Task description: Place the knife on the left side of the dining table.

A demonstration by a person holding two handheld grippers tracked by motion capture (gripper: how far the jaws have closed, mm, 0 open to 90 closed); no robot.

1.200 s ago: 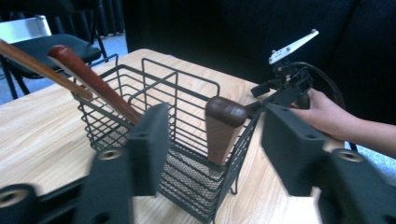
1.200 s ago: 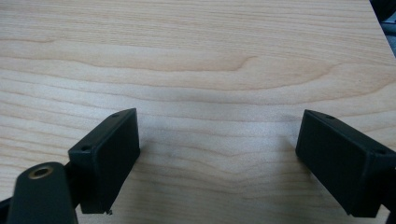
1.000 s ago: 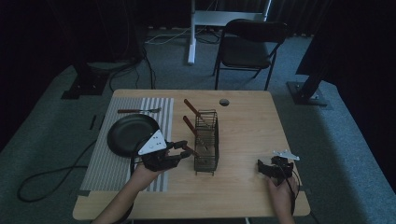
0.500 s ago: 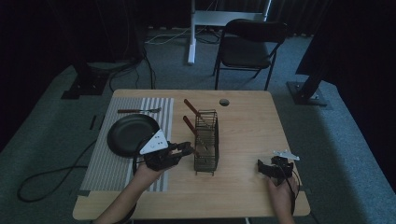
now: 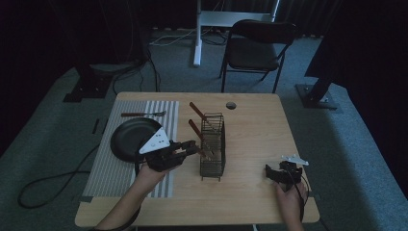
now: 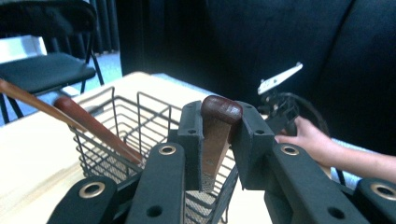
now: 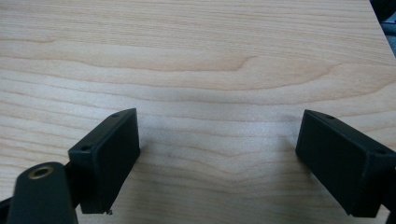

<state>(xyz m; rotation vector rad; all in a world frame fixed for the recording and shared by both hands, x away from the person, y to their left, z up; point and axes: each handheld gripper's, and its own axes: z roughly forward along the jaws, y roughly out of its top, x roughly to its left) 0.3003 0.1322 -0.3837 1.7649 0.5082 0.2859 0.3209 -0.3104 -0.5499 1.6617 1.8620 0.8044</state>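
The left gripper (image 6: 215, 140) is pinching the rounded brown wooden handle (image 6: 219, 112) of a utensil between its jaws at the near corner of the wire basket (image 5: 212, 149), in which two more wooden-handled utensils (image 5: 198, 111) are leaning. To do this step well, the handle should be kept upright and steered clear of the basket's rim wires before letting go or lifting. The right gripper (image 7: 217, 158) is idling with jaws spread wide over bare tabletop (image 7: 196, 56), well to the right of the basket.
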